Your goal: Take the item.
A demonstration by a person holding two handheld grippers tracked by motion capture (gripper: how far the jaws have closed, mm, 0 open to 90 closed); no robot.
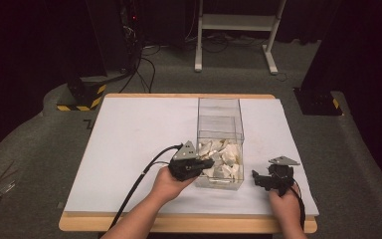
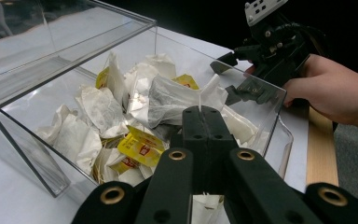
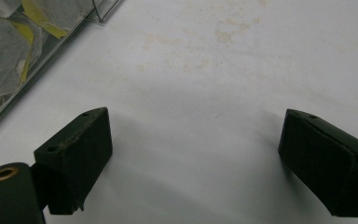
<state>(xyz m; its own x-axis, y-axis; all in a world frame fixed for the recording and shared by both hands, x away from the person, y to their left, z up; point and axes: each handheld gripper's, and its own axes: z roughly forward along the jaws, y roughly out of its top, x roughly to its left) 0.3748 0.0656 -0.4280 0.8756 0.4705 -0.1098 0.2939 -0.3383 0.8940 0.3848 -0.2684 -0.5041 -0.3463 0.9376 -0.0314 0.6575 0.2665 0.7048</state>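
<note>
- Closest to you, your left gripper [image 2: 202, 111] has its black jaws pressed fully together over the clear box [image 2: 65, 60]; a thin white string rises at their tips, so it may be pinched, though you can't confirm a bag hangs from it.
- Tea bags [image 2: 135, 112] lie heaped in the box's near end on the counter [image 1: 139, 134] (several strings look tangled); lifting could drag out a clump or snap the thread.
- Pulling sideways risks catching the box wall and sliding the box.
- Your right gripper [image 3: 193, 154] rests wide open and empty on the counter, beside the box, so nothing steadies it.
</note>
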